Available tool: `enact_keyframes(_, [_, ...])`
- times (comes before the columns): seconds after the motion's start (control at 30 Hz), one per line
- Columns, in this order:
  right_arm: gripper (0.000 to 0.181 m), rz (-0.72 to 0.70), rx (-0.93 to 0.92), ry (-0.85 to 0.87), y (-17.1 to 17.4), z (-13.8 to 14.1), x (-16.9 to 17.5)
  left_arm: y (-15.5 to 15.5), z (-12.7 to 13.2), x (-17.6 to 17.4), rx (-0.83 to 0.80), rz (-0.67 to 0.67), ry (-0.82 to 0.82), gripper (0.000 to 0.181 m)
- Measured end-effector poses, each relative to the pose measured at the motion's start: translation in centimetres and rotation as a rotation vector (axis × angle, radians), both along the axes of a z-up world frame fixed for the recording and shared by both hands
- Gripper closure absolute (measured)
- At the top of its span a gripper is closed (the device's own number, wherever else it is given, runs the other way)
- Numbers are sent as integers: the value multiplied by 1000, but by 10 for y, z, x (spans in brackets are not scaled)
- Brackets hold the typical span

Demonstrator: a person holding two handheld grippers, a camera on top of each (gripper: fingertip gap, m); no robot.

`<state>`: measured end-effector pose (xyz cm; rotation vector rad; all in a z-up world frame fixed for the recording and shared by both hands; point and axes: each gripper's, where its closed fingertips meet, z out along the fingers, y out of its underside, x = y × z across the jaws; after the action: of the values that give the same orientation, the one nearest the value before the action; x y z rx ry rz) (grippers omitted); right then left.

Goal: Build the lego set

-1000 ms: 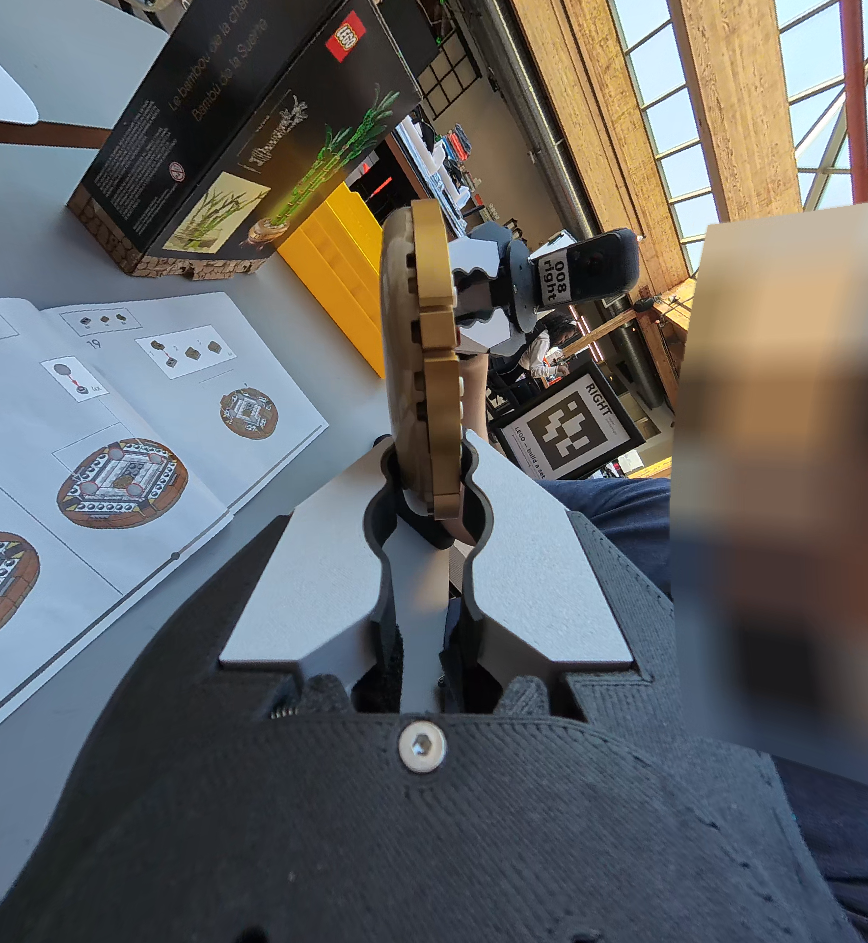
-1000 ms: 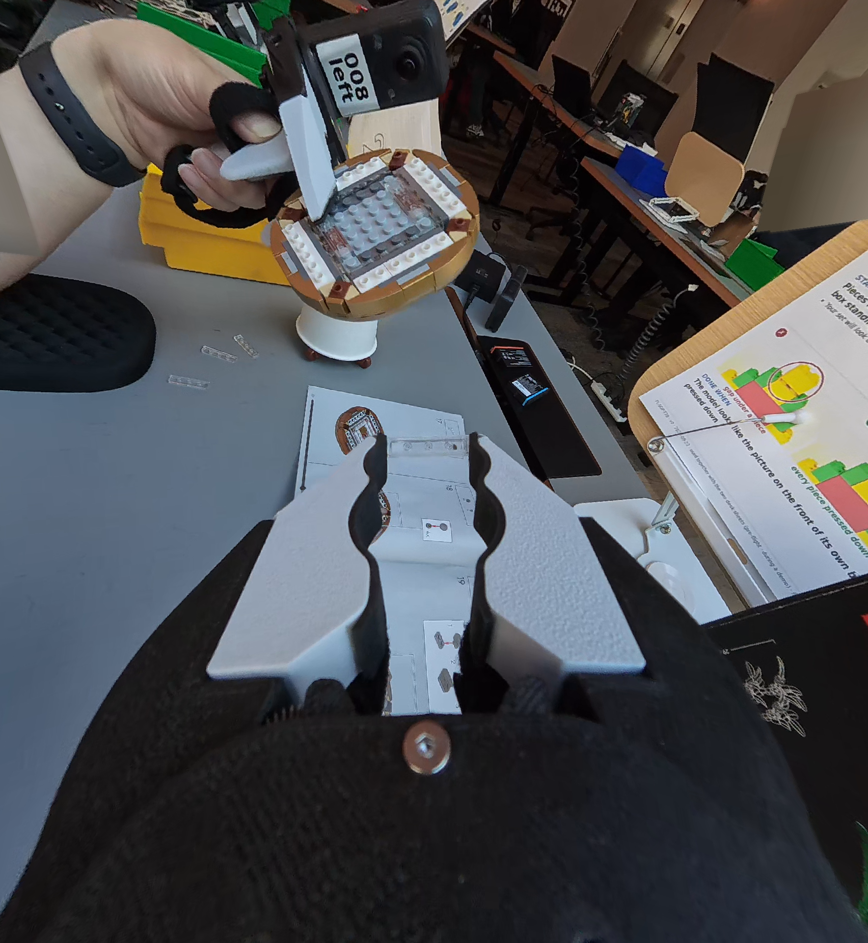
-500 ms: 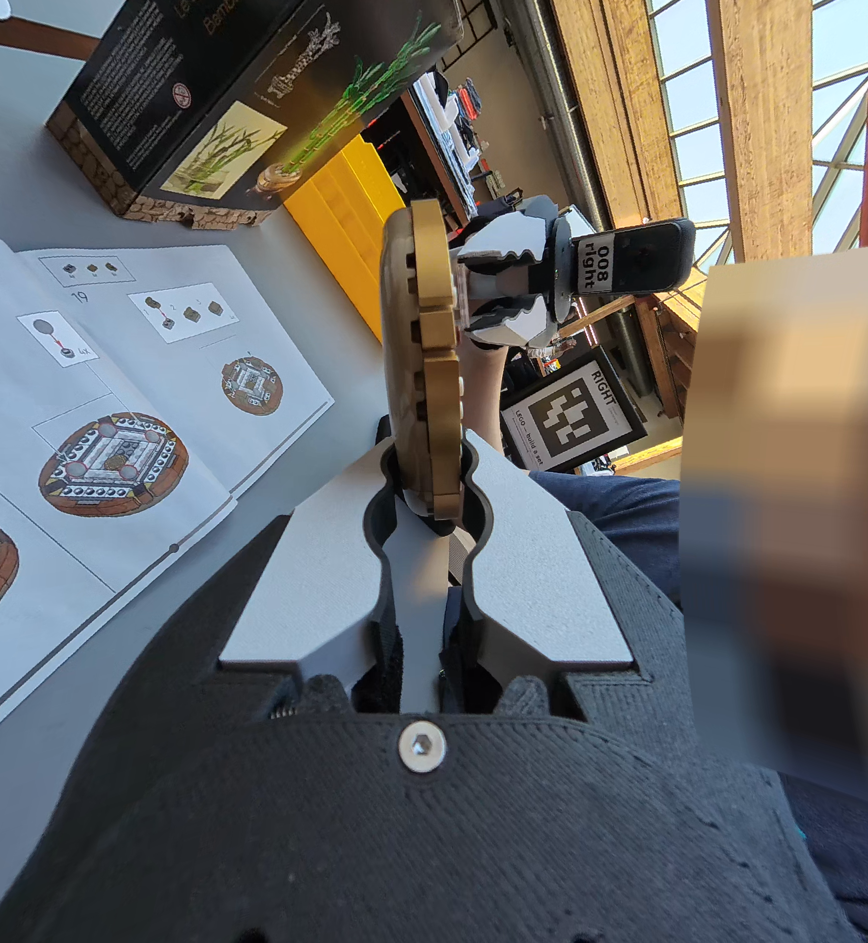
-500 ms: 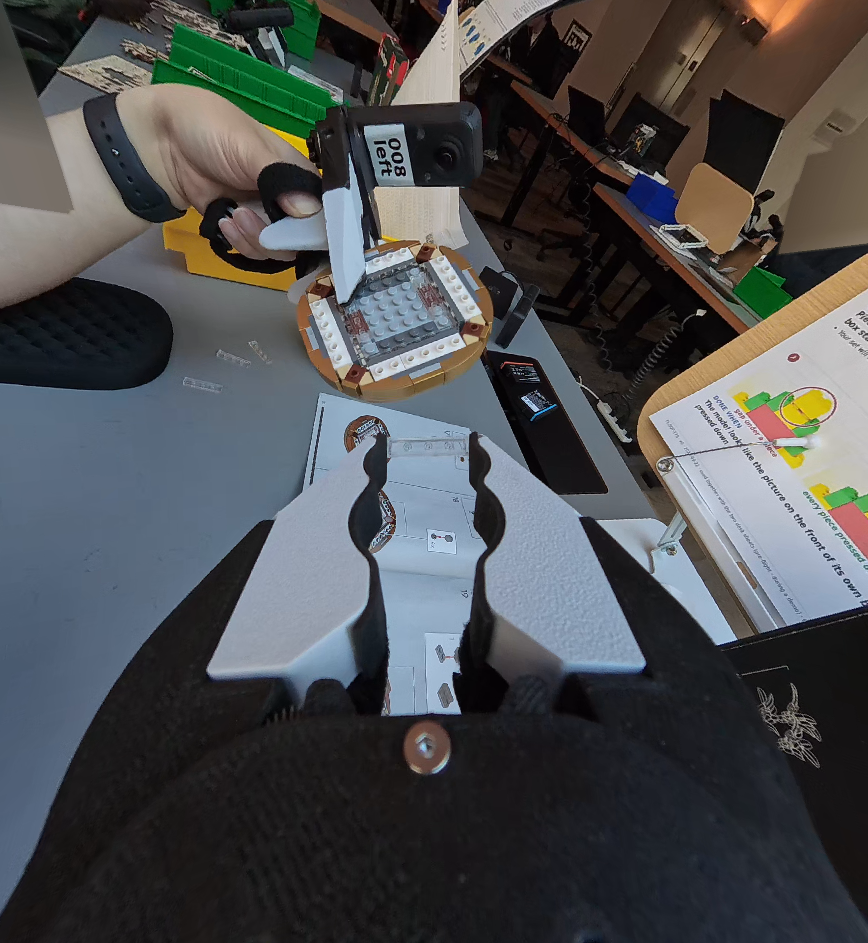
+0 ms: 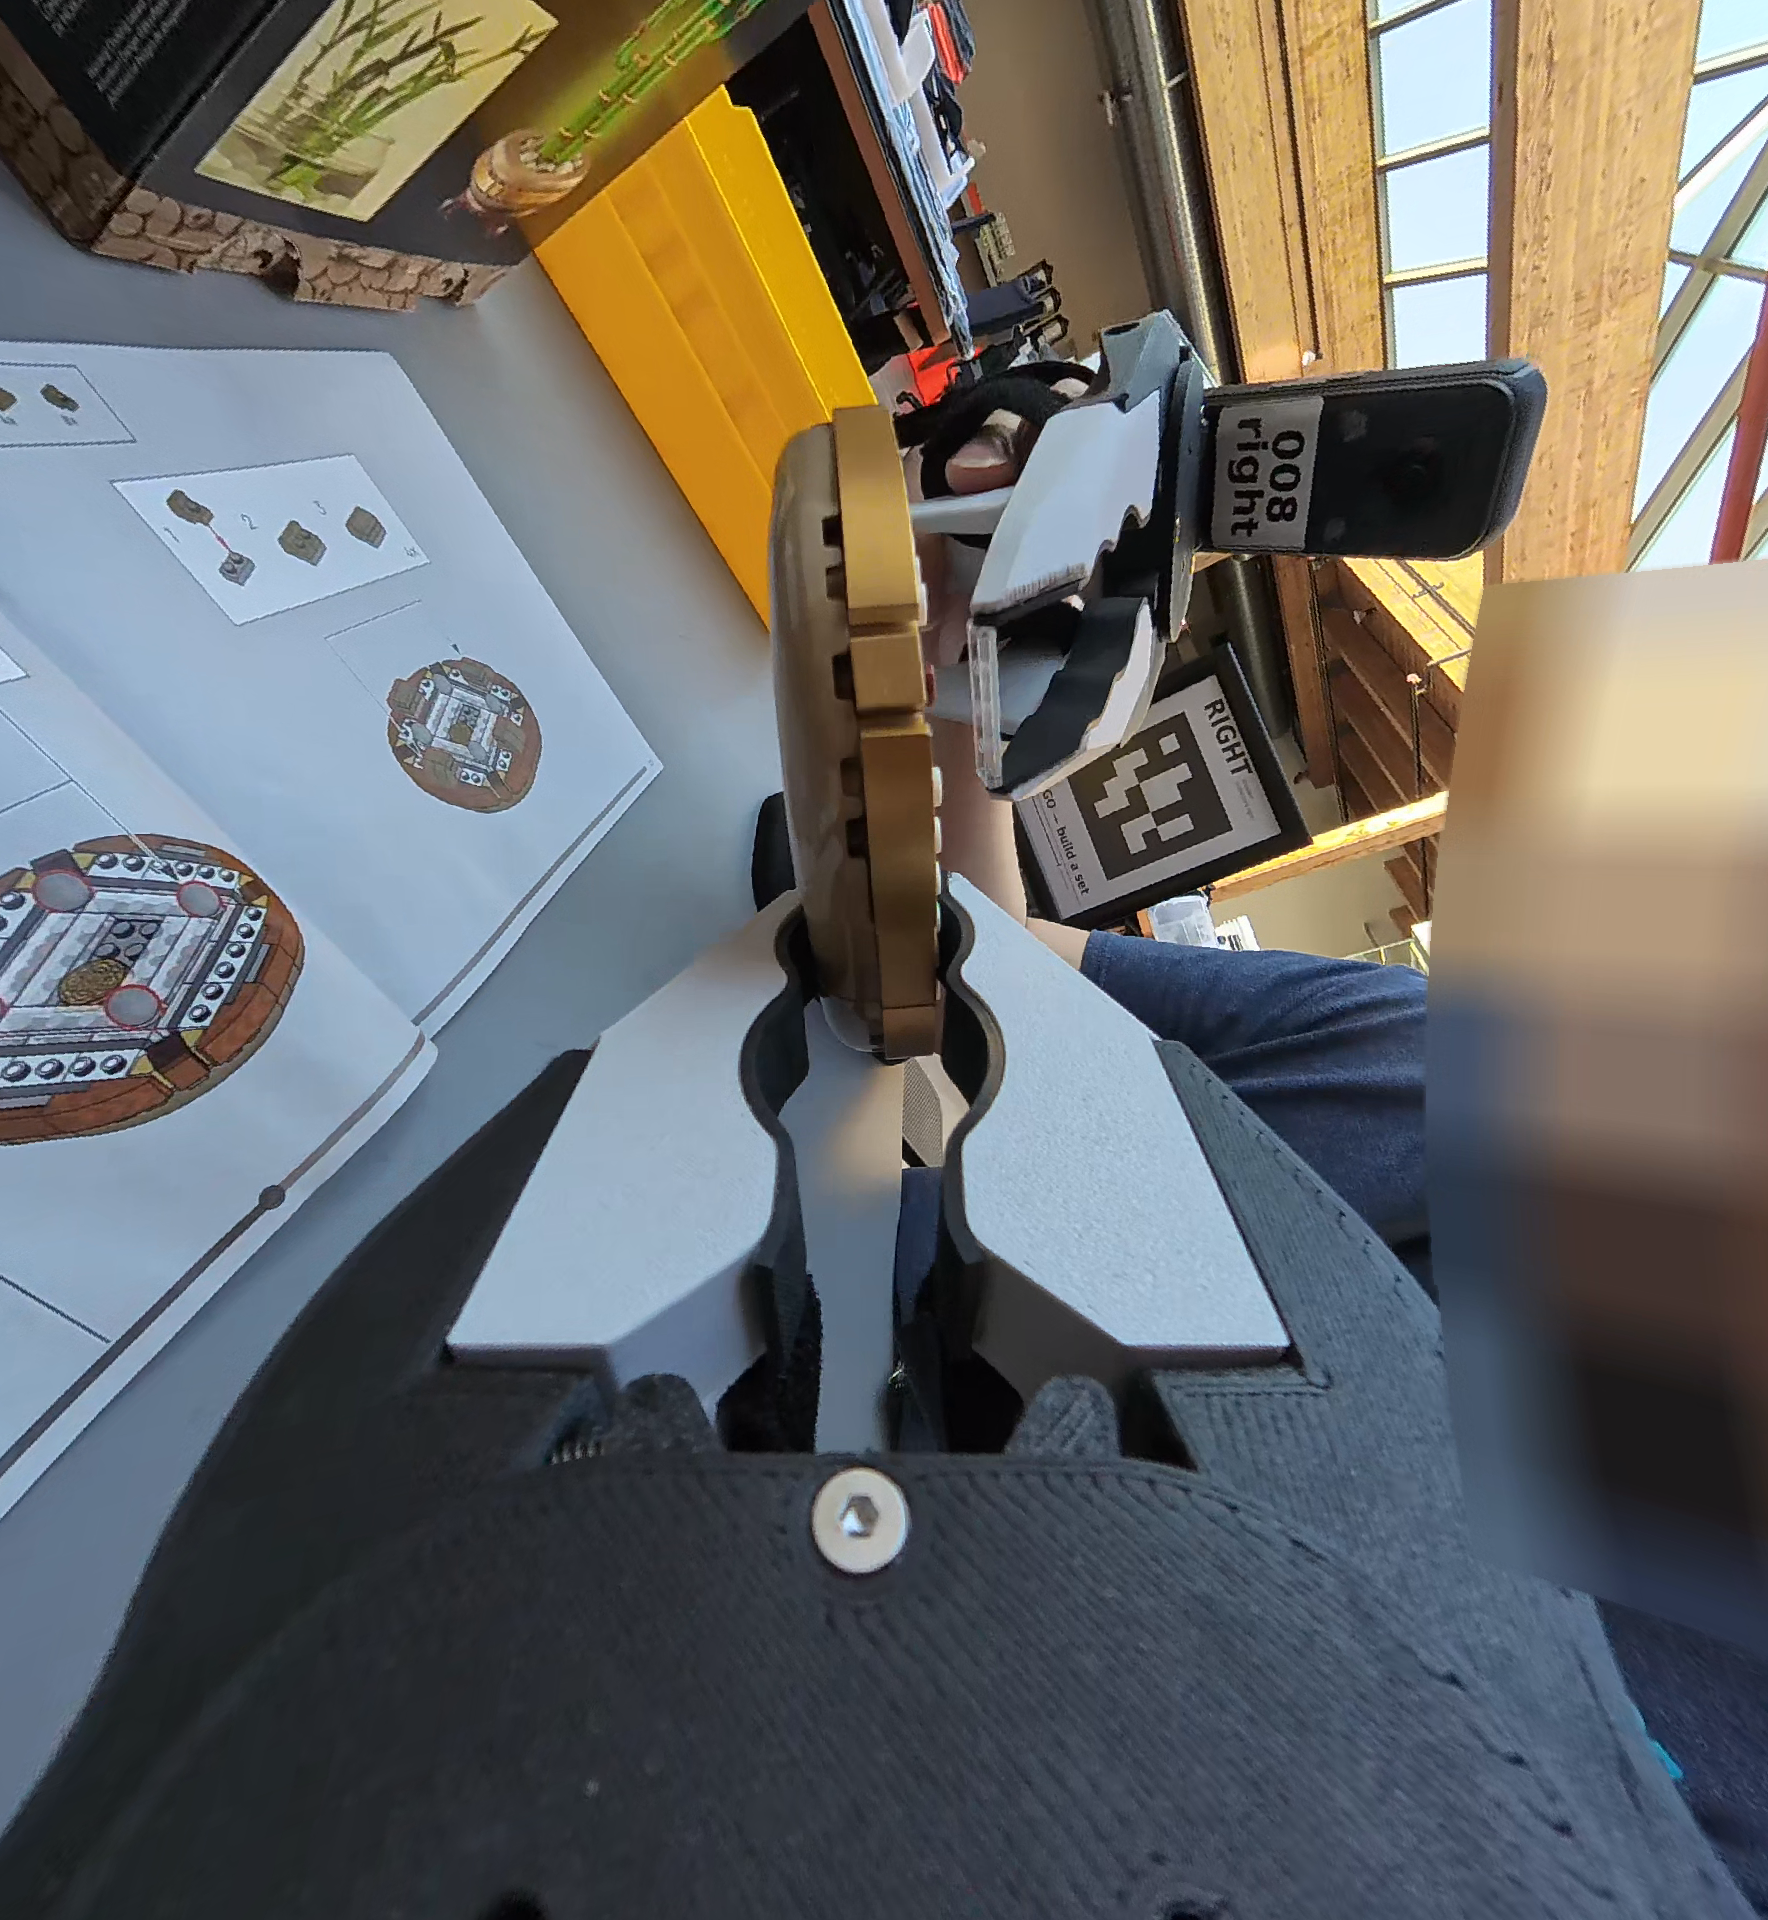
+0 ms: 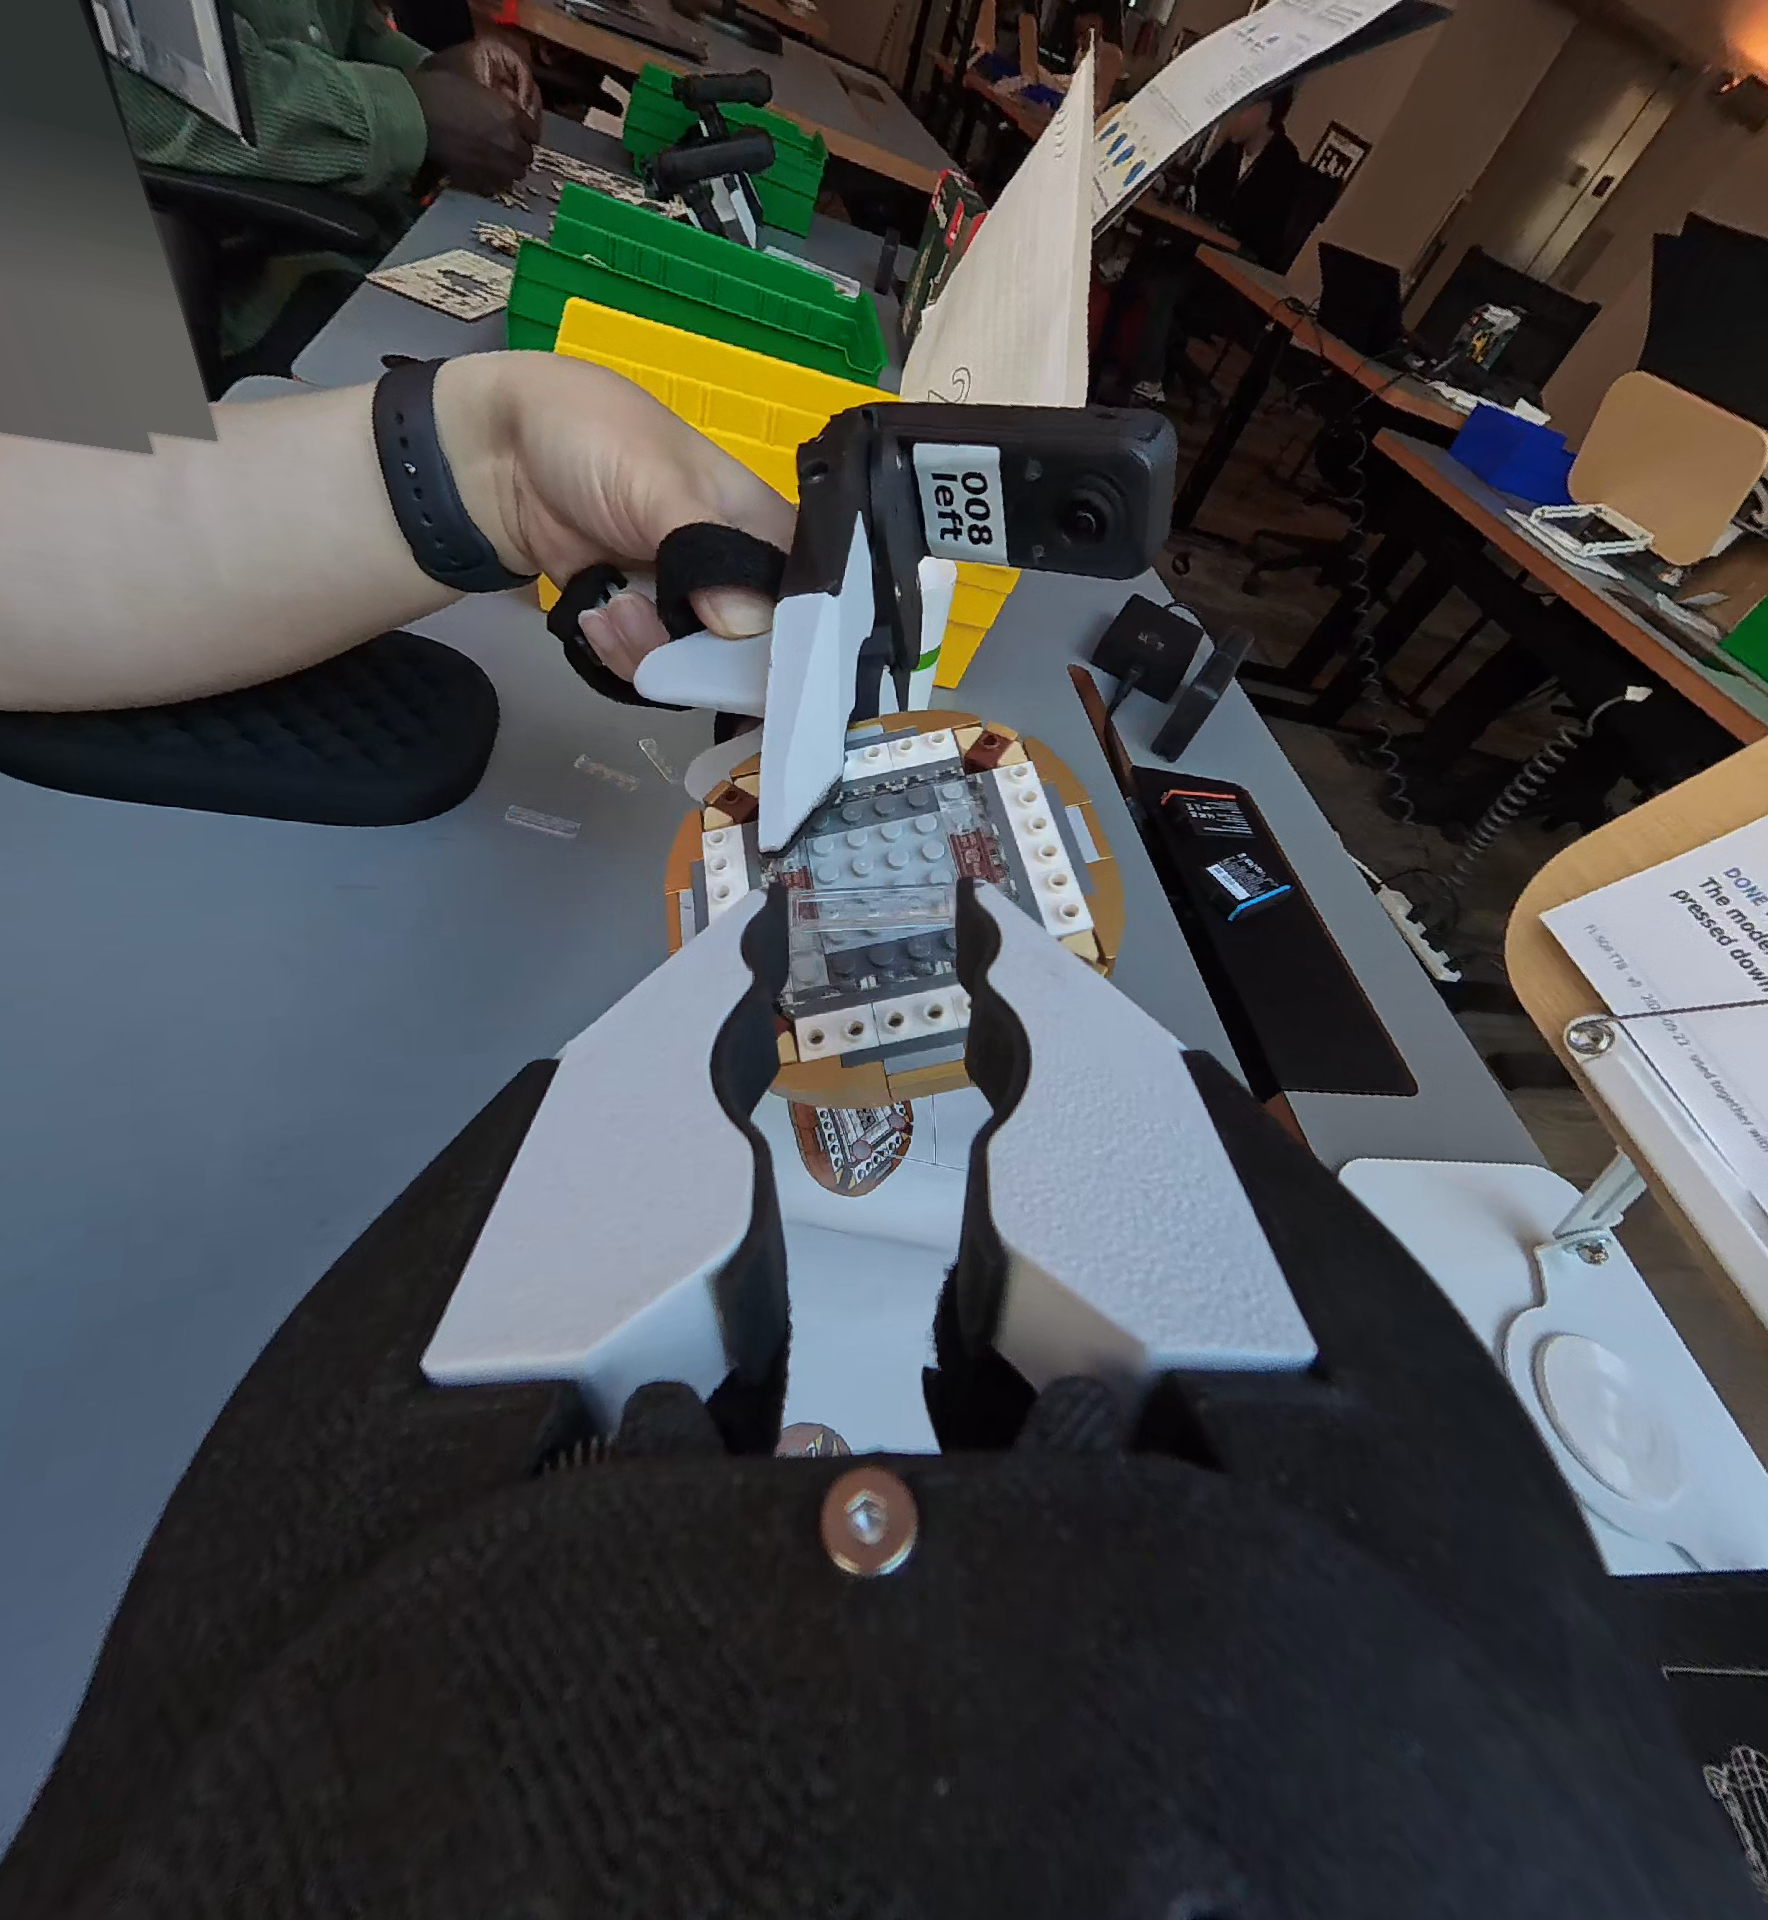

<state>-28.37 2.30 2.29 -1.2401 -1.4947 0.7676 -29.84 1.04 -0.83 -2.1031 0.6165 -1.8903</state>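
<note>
My left gripper (image 5: 867,940) is shut on the rim of the round tan and brown lego base (image 5: 859,727), held on edge in the left wrist view. In the right wrist view the base (image 6: 1046,862) faces me, with white bricks around a grey studded middle, and the left gripper (image 6: 807,748) grips its upper left rim. My right gripper (image 6: 872,902) is shut on a clear flat lego plate (image 6: 875,912), held just in front of the base's lower middle. In the left wrist view the right gripper (image 5: 1005,707) holds the clear plate (image 5: 982,707) close beside the base's studded face.
An open instruction booklet (image 5: 184,779) lies on the grey table, with the black set box (image 5: 267,135) and a yellow bin (image 5: 693,312) behind it. Small clear pieces (image 6: 547,821) lie near a black wrist rest (image 6: 236,727). A wooden instruction board (image 6: 1711,956) stands at right. Some 4 cm of space lies between my two pairs of fingers.
The right gripper has moved forward with the clear plate until it is right in front of the base. The left gripper has lowered the base and turned its face toward the right gripper.
</note>
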Motion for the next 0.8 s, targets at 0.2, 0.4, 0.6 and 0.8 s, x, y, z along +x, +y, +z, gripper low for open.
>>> enact_keyframes(0.2, [149,9,0,-35,-1,-7,1,-7,2,2,-16,-43,-17,162])
enact_keyframes(0.4, [148,36,-37,-35,-3,-10,3,-13,1,3,-43,-82,-35,163])
enact_keyframes(0.6, [142,22,-39,-49,0,-13,4,-12,-2,4,-83,-90,-54,163])
enact_keyframes(0.8, [137,19,-64,-21,3,-10,5,-10,-4,4,-109,-91,-76,162])
